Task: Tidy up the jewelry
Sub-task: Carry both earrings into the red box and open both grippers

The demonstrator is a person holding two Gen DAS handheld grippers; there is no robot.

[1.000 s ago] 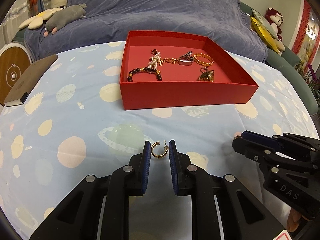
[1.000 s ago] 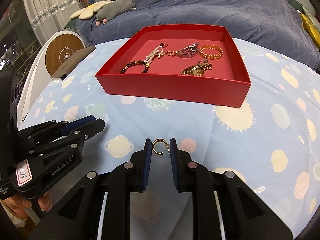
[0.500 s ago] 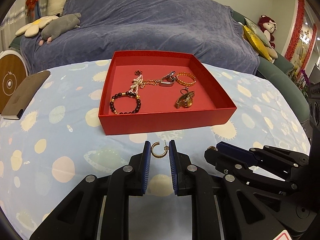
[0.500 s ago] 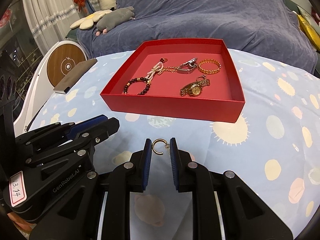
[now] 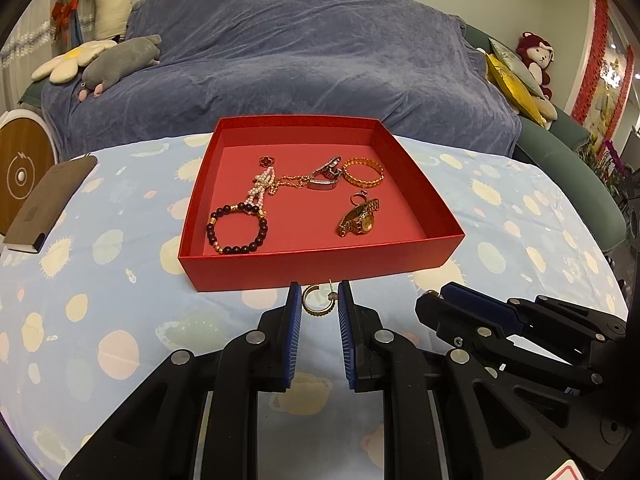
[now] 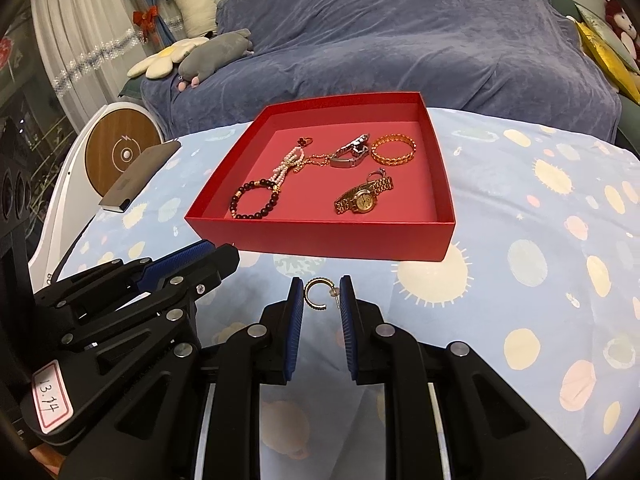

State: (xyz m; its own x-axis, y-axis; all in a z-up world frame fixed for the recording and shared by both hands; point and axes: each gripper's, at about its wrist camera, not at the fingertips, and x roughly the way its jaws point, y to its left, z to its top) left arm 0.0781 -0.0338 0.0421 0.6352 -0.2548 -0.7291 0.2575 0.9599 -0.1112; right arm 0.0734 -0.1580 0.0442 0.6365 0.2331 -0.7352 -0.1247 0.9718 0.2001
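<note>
A red tray (image 5: 312, 270) (image 6: 344, 236) stands on the patterned tablecloth. It holds a dark bead bracelet (image 5: 236, 232), a pearl strand (image 5: 260, 186), a gold bangle (image 5: 363, 172), a silver watch (image 5: 325, 176) and a gold watch (image 5: 359, 219) (image 6: 362, 197). My left gripper (image 5: 319, 300) is shut on a gold hoop earring (image 5: 318, 300), held above the cloth just before the tray's near wall. My right gripper (image 6: 322, 298) is shut on a second gold hoop earring (image 6: 319, 295), also in front of the tray. Each gripper shows in the other's view, side by side.
A dark notebook (image 5: 48, 204) lies at the table's left edge. A round wooden-faced device (image 6: 122, 154) stands beyond it. A blue-covered sofa (image 5: 300, 60) with plush toys is behind the table.
Both grippers have risen and pulled back with their earrings, coming closer together. The tray now shows from higher up, with its contents fully in view.
</note>
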